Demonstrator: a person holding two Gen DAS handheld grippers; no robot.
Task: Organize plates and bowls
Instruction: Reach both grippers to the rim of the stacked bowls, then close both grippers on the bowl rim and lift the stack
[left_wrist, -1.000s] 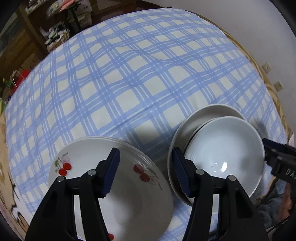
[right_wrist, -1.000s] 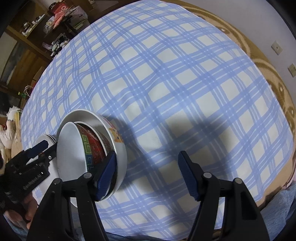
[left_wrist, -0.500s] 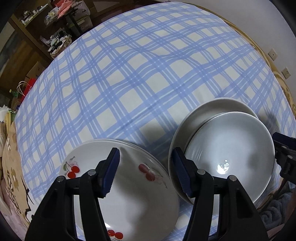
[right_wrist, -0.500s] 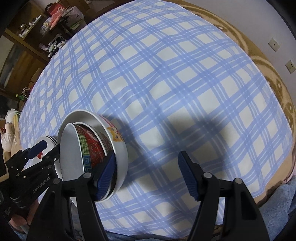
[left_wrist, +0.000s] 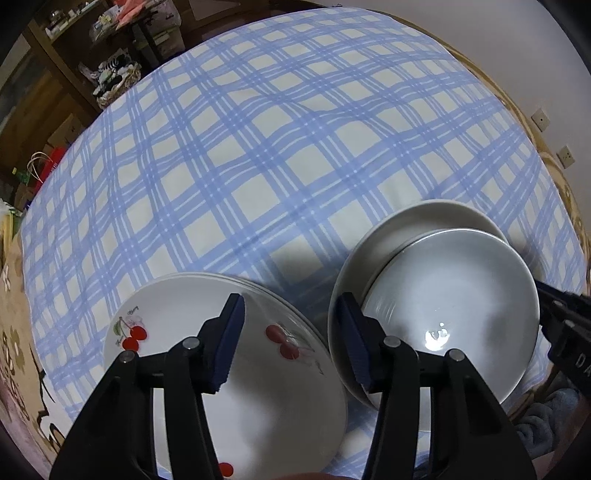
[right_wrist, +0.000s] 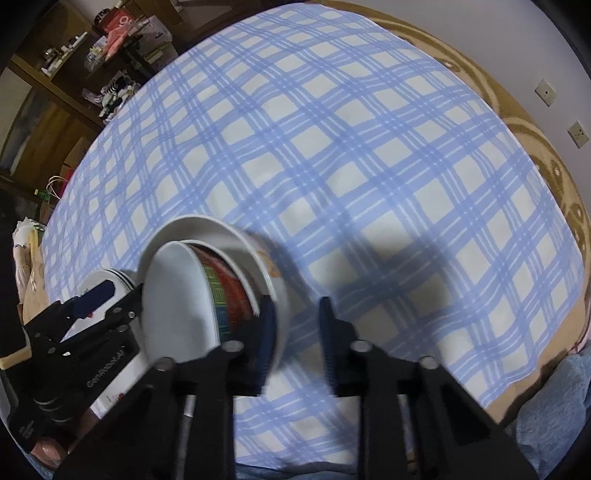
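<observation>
Claws: left claw (left_wrist: 290, 341) closing, empty, over cherry plates (left_wrist: 236, 387); right claw (right_wrist: 297, 341) closing, empty, beside nested bowls (right_wrist: 207, 291).

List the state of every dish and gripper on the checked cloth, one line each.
cherry plates: stacked, flat on the cloth.
outer bowl: upright, holds the inner bowl.
inner bowl: nested, tilted, empty.
left gripper: closing, nothing between its pads, above the gap between plates and bowls.
right gripper: closing, nothing between its pads, beside the bowls.
tablecloth: spread, slightly wrinkled.
</observation>
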